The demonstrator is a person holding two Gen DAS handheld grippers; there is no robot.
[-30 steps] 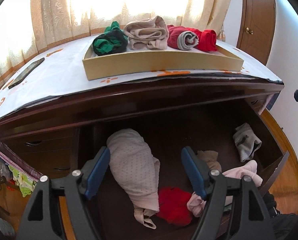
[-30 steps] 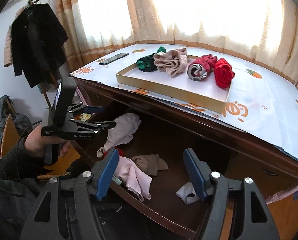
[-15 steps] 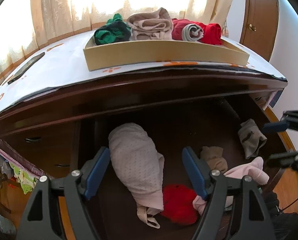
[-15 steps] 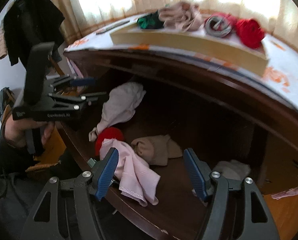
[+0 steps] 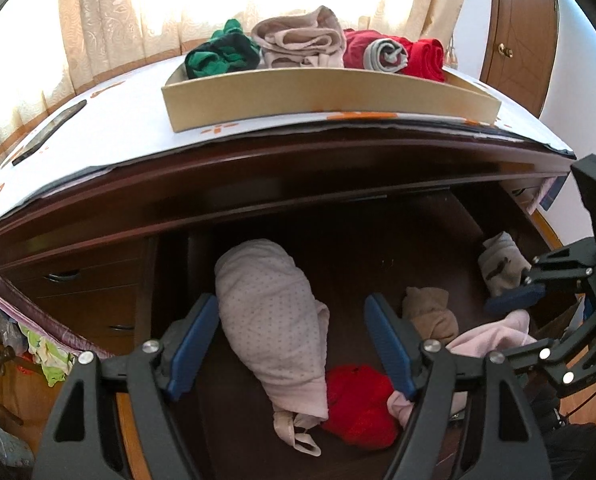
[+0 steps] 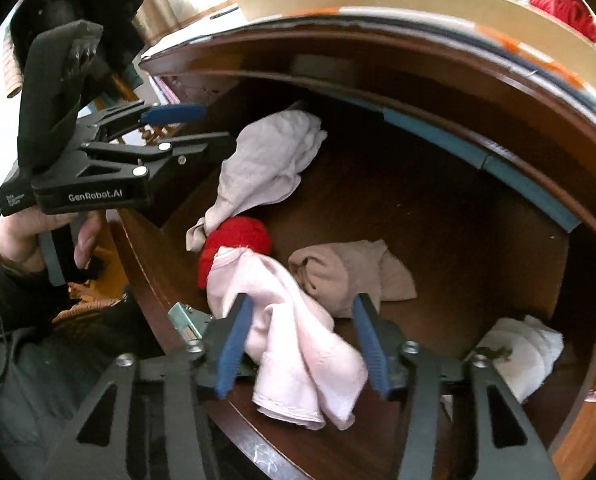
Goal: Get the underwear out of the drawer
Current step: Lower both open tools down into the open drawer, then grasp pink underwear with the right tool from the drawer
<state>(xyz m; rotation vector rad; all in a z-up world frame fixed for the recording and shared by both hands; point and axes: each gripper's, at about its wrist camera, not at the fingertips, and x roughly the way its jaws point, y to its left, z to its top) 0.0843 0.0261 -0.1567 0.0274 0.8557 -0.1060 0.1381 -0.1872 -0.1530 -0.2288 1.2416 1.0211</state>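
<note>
Open drawer (image 6: 437,208) under the counter (image 5: 110,136), pulled out for reach. Pale pink underwear (image 6: 298,344) draped over the front edge, between the closing right claw (image 6: 301,344): pads not clearly pressing yet. Left claw (image 5: 294,344) wide open, empty, hovering over dotted underwear (image 5: 270,316). Red piece (image 6: 238,240) partly buried.

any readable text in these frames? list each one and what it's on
"GenRobot.AI": white lettering on the side of the left hand-held gripper, seen in the right wrist view.
Small white print on the end of that same body, left of the brand: too small to read.
Orange marks on the white desk cover: decoration, no legible text.
Nothing else readable.
</note>
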